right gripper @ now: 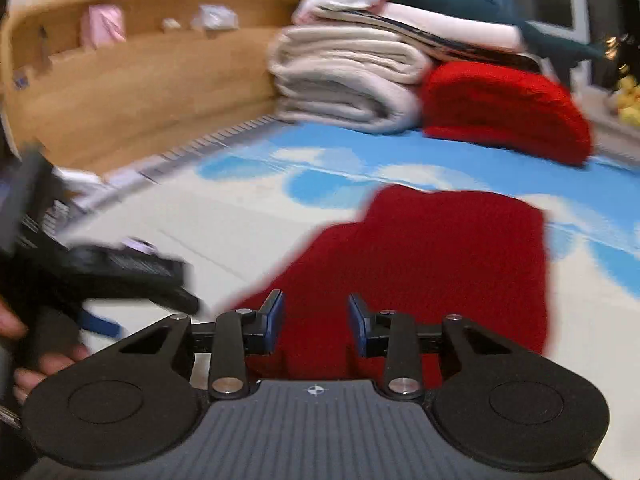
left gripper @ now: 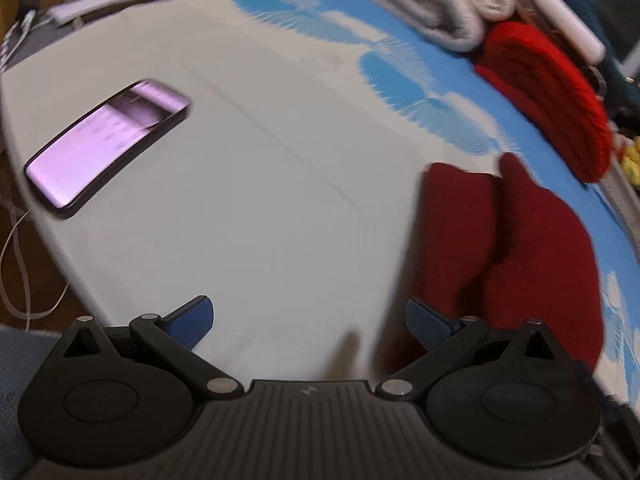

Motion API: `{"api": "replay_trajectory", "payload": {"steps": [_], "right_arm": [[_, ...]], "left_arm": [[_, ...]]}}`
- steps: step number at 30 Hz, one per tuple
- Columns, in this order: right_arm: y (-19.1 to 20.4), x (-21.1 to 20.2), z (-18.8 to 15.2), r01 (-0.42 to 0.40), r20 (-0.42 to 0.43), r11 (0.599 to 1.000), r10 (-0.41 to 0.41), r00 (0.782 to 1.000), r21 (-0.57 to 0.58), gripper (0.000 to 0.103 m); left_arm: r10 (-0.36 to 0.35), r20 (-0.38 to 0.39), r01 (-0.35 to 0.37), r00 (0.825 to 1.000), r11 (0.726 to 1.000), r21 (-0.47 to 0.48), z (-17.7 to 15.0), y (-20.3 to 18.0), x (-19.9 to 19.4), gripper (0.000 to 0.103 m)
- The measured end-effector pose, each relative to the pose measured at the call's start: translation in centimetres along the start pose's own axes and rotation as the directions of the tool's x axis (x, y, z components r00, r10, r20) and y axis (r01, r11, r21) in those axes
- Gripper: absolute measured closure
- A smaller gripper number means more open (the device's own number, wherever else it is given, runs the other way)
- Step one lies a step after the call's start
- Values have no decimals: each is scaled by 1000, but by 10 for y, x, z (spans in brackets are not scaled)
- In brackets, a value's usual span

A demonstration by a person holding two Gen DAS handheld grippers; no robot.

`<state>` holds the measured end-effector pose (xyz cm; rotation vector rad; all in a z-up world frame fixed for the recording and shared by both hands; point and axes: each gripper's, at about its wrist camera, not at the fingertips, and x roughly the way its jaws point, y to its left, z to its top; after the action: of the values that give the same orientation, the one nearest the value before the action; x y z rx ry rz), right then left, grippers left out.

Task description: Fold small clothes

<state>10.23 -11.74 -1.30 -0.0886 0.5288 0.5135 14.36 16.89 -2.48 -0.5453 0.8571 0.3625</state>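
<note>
A dark red knitted garment (left gripper: 520,260) lies partly folded on the white and blue bed sheet (left gripper: 280,160). In the left wrist view it sits to the right of my left gripper (left gripper: 310,316), which hovers over bare sheet, open wide and holding nothing. In the right wrist view the same garment (right gripper: 440,260) spreads directly below and ahead of my right gripper (right gripper: 316,320). Its blue pads (right gripper: 276,320) stand a little apart, and no cloth is pinched between them. At the left edge a hand (right gripper: 40,360) holds the left gripper's black body (right gripper: 120,268).
A lit phone (left gripper: 108,144) lies on the sheet at the left. Folded white blankets (right gripper: 344,80) and a bright red folded knit (right gripper: 504,108) are stacked at the back. A wooden headboard (right gripper: 140,80) bounds the far side. Cables (left gripper: 16,260) hang off the left edge.
</note>
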Motion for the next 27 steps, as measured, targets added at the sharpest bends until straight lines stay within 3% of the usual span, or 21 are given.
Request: {"api": "replay_trajectory", "payload": {"steps": [1,3,5,9,14,18,21,24,25,27], "right_arm": [[-4,3,-8,32,-35,999,-32,999,7,67],[-6,17,-22,21,-84,1000,-20,996,14,66],[-1,22,-30,31,-74,1000,-31,997,-1,66],[-8,12,-12,-43,-66,997,47,997,67,67],[-34,-23,11,24,27,1000,-23,999,-8,67],[-50,-12,1,72,-10,997,-73,997,-35,67],[-57,10,-18,52,-78,998,-50,996,24,66],[-54,18,-23,41,-79,999,-40,996,16,59],[-55,18,-23,26,-77,999,-24,997,21,57],[-60,15,-24,-6,-75,999,10,997,46,54]], "left_arm": [[-4,21,3,1000,1000,26,-3,-8,-2,0],[8,63,-14,998,996,90,-11,-25,-5,0],[7,91,-19,996,990,138,-20,-40,-6,0],[-24,121,10,992,993,117,-22,-50,-8,0],[-93,163,85,982,995,58,-12,-44,-21,0],[-140,187,126,972,988,88,-16,-55,-31,0],[-113,145,84,983,978,192,-27,-81,-23,0],[-6,35,-4,999,961,276,-36,-99,5,0],[39,-12,-34,999,960,278,-38,-100,17,0],[22,-70,-10,997,986,165,-35,-87,30,0]]}}
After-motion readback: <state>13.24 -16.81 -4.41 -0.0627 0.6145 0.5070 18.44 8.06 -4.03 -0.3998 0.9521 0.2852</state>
